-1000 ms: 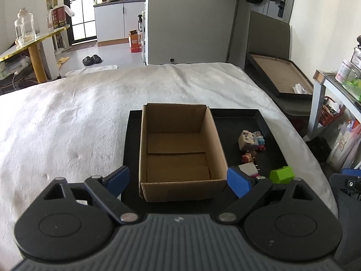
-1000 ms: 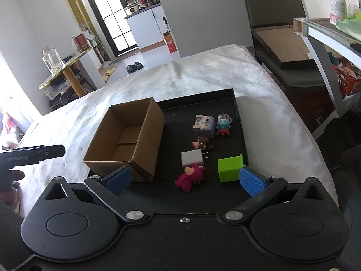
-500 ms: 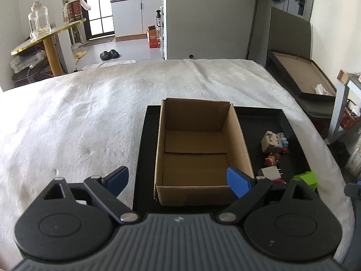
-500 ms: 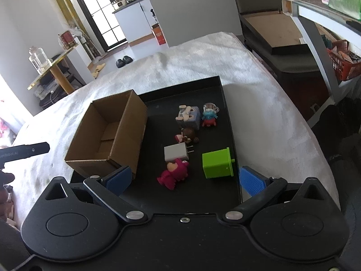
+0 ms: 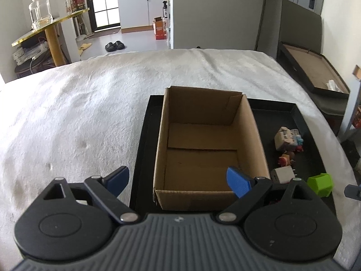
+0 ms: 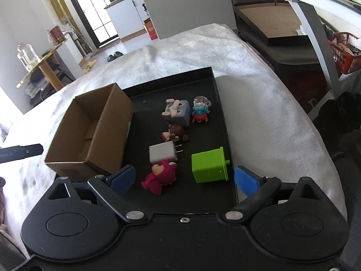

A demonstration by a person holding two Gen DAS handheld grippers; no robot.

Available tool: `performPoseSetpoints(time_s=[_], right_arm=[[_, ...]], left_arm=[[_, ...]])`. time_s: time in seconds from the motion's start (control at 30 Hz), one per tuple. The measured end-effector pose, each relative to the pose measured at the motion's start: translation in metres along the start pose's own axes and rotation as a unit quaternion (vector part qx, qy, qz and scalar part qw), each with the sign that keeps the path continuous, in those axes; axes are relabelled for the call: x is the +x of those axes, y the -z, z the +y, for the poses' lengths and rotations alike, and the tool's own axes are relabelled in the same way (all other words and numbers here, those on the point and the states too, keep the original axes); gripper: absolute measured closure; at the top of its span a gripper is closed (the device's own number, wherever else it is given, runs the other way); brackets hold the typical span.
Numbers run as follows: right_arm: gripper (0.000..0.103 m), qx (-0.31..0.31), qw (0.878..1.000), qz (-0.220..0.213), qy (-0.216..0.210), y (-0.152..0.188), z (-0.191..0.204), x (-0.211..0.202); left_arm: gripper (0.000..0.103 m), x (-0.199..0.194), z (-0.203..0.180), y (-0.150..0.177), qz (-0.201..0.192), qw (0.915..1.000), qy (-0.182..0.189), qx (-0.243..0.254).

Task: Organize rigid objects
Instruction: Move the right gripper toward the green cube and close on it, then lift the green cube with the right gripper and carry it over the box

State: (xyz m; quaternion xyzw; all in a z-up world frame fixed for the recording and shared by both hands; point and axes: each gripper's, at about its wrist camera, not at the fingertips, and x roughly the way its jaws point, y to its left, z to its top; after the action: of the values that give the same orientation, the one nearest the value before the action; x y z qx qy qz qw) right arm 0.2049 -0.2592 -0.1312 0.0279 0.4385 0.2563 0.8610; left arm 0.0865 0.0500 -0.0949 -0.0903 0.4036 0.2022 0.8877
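Both hand-held grippers are spread wide and empty: the right gripper [image 6: 184, 179] hovers low over the near end of the black rectangular tray [image 6: 222, 113], and the left gripper [image 5: 178, 181] faces the open brown cardboard box [image 5: 204, 144] standing on the tray's left half. Nothing lies in the box, so the sorting looks barely begun. All six pieces wait on the tray beside it: pink plush-looking figure [image 6: 160, 177], lime-green plastic cube [image 6: 209, 166], white plug adapter [image 6: 163, 154], brown figurine [image 6: 174, 132], grey-blue block toy [image 6: 177, 112] and blue-and-red figurine [image 6: 200, 110].
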Motion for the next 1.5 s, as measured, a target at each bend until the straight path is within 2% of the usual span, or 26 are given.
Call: performPoseSetpoints(time_s=[0.3, 0.63, 0.97, 1.23, 1.33, 1.4, 1.5], right_arm=[[0.02, 0.003, 1.0, 0.016, 0.018, -0.001, -0.001, 0.027], [0.025, -0.014, 0.998, 0.026, 0.06, 0.001, 0.001, 0.052], [0.03, -0.029, 0.995, 0.029, 0.088, -0.002, 0.006, 0.07], [0.031, -0.051, 0.992, 0.034, 0.108, -0.001, 0.012, 0.084], [0.039, -0.064, 0.991, 0.037, 0.113, 0.001, 0.015, 0.086], [0.054, -0.068, 0.99, 0.038, 0.116, 0.002, 0.015, 0.088], [0.055, -0.065, 0.991, 0.034, 0.107, 0.002, 0.015, 0.086]], left_arm=[[0.012, 0.023, -0.001, -0.002, -0.002, 0.9997, -0.022, -0.006], [0.016, 0.044, -0.015, -0.003, -0.004, 0.9987, -0.051, 0.009], [0.032, 0.062, -0.017, -0.001, -0.003, 0.9958, -0.091, 0.013], [0.042, 0.069, -0.02, -0.003, -0.014, 0.9915, -0.124, 0.035], [0.056, 0.071, -0.021, -0.003, -0.014, 0.9903, -0.132, 0.041], [0.078, 0.073, -0.019, -0.002, -0.011, 0.9903, -0.133, 0.039], [0.092, 0.07, -0.016, -0.001, -0.014, 0.9903, -0.134, 0.034]])
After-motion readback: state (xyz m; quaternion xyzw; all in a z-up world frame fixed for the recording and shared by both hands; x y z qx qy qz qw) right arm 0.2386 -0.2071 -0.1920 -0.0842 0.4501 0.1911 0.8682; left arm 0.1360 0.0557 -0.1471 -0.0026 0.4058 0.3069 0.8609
